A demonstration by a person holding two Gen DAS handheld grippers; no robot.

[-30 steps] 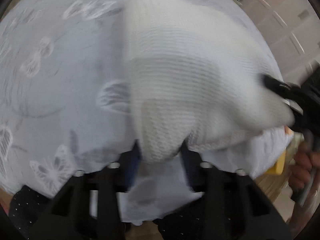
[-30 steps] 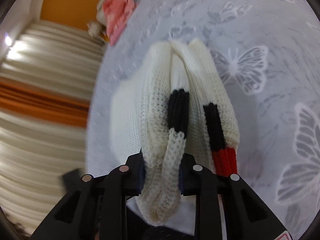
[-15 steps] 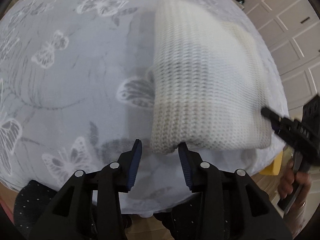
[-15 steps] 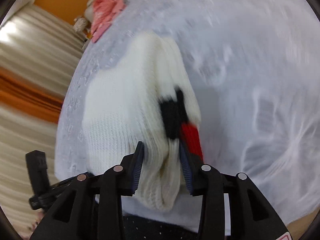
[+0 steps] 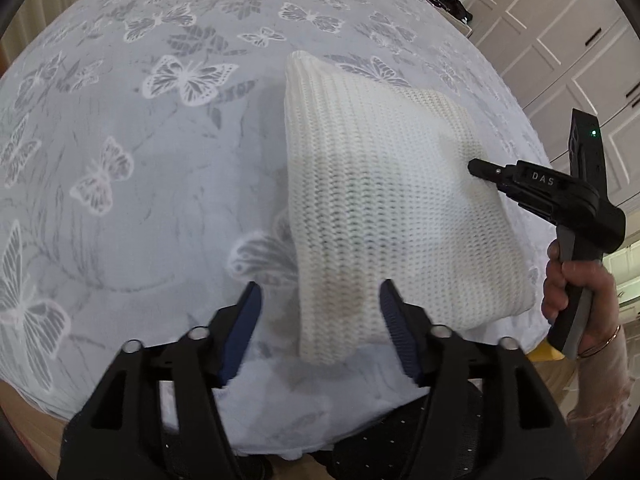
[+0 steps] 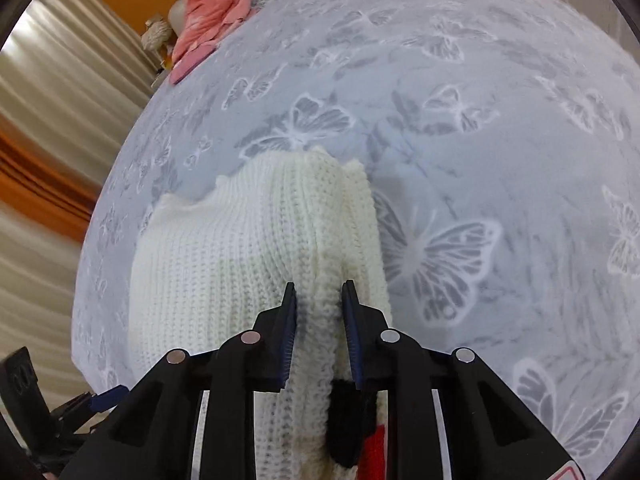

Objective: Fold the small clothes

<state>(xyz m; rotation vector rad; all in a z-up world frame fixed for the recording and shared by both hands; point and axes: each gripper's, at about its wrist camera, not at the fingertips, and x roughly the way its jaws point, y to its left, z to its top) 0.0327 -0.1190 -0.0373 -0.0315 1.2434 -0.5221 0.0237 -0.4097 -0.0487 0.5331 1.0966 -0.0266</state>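
On the bed (image 5: 120, 200), spread with a butterfly-print cover, the white knit garment (image 5: 392, 208) lies folded into a thick packet, filling the left wrist view from centre out toward 3 o'clock. The left tool (image 5: 320, 328) stands released: its blue pads are wide apart and the packet's near corner sits between them untouched. The right tool (image 6: 319, 316) is clenched on a rolled edge of the knit, with a black and red striped part (image 6: 360, 440) bunched under its fingers at 6 o'clock in the right wrist view. In the left view that tool shows at 3 o'clock, its tip at the packet's right edge.

The fold looks nearly done; what remains, I judge, is setting the last edge down. To do it well, lower the right tool until the roll rests on the packet, then let go straight, without dragging, since loose knit snags on pads. Keep the left tool near the corner to pin it if layers slide. A pink garment (image 6: 216, 12) waits at 11 o'clock, far up the bed.
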